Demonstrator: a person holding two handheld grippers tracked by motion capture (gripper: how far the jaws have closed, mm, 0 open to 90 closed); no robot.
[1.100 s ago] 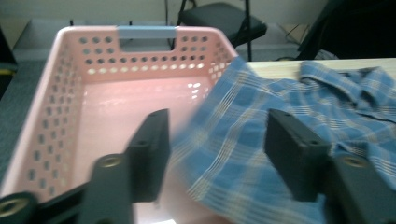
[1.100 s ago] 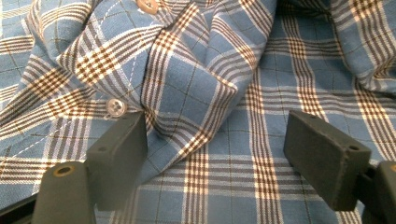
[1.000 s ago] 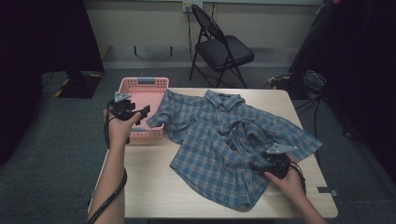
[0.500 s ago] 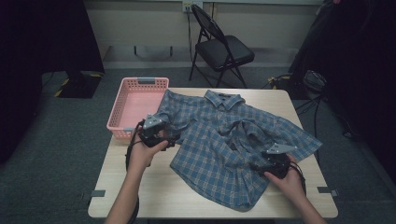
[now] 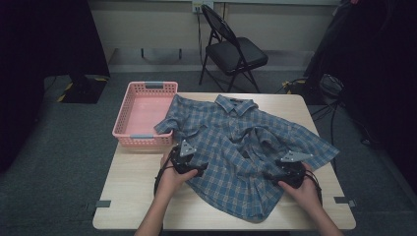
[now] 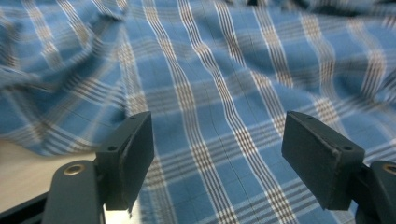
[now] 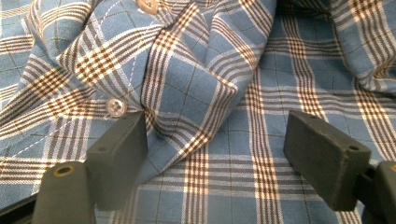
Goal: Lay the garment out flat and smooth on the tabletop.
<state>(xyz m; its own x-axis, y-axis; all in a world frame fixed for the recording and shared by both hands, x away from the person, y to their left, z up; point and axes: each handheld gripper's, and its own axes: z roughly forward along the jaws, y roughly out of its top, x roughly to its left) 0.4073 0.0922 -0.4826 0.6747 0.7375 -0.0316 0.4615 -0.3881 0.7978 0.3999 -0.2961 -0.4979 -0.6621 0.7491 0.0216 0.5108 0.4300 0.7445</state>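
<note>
The blue plaid shirt lies spread over most of the table, collar toward the far edge, hem hanging toward the near right corner, so its long axis runs roughly far-to-near w/ a slight slant. The left gripper sits at the shirt's left side edge, about mid-length — in the left gripper view its jaws stand wide apart w/ cloth lying flat beneath and ahead of them, a strip of bare tabletop at the lower left; they have just been opening and easing back a bit, and nothing is pinched between them yet. The coming move turns on this: the fabric edge lies right under and in front of that claw, so prob. only a short dip and a squeeze is needed to catch the hem side. The right gripper rests on the shirt's right front, near the button placket; in the right gripper view its jaws are also spread wide, a raised fold w/ a button beside it lying against the left jaw — not clamped as far as I can judge. The pink basket stands at the far left corner, partly off the table edge, holding nothing; the shirt's left sleeve drapes over its right rim.
</note>
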